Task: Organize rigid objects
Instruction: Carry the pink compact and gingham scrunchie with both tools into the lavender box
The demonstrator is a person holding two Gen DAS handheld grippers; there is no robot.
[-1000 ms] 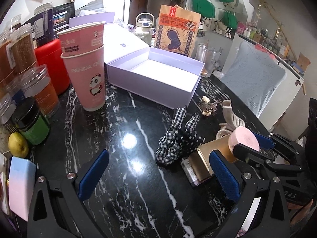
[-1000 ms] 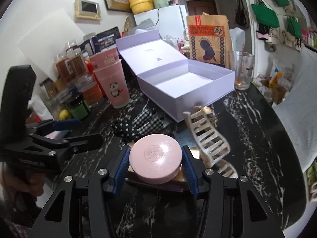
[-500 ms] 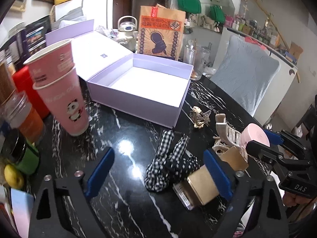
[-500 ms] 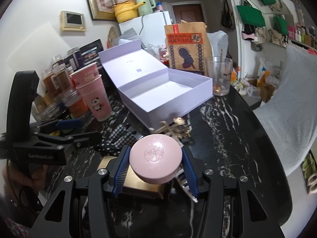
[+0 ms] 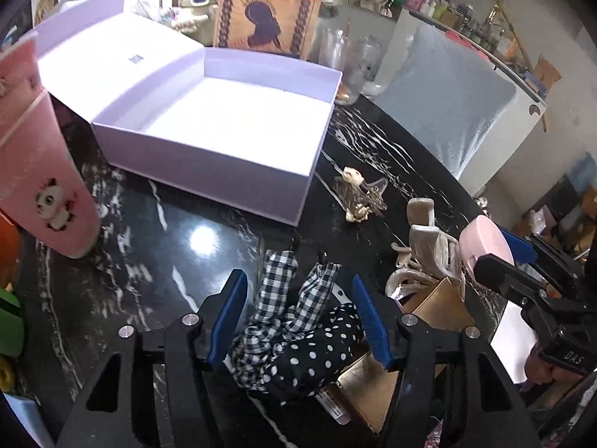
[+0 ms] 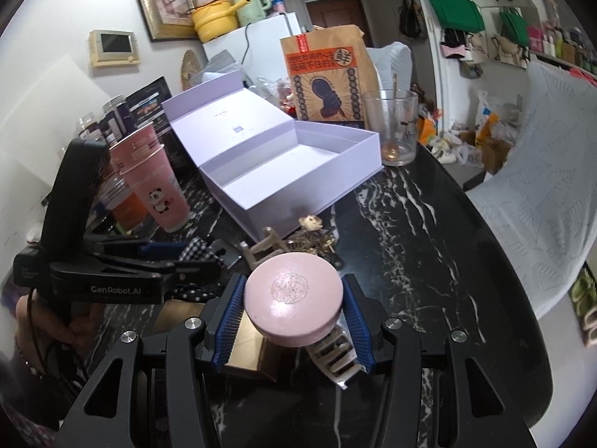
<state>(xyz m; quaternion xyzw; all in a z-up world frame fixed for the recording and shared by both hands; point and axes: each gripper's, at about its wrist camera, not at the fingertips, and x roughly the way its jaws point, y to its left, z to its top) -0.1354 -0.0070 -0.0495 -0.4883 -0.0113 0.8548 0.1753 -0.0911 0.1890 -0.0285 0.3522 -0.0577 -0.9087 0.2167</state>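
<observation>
My left gripper (image 5: 298, 278) points down over a black-and-white checked and polka-dot cloth hair tie (image 5: 298, 332) on the black marble table (image 5: 149, 246). Its jaws are closing with the cloth between the blue pads; I see no firm press. My right gripper (image 6: 293, 280) is shut on a round pink compact (image 6: 293, 300) and holds it above a gold box (image 6: 246, 339) and a cream claw clip (image 6: 332, 354). The left wrist view shows that compact (image 5: 483, 239) at the right. An open lilac box (image 5: 209, 156) stands behind, empty.
Two stacked pink panda cups (image 5: 41, 171) stand left of the box. A small ornate hair clip (image 5: 358, 194) and cream claw clips (image 5: 429, 246) lie by the box's front right corner. A glass (image 6: 391, 127) and a paper bag (image 6: 324, 74) stand behind it. Jars crowd the left edge.
My left gripper has moved right and down over the hair tie, and its jaws have narrowed around it. My right gripper has carried the pink compact up and away from the gold box.
</observation>
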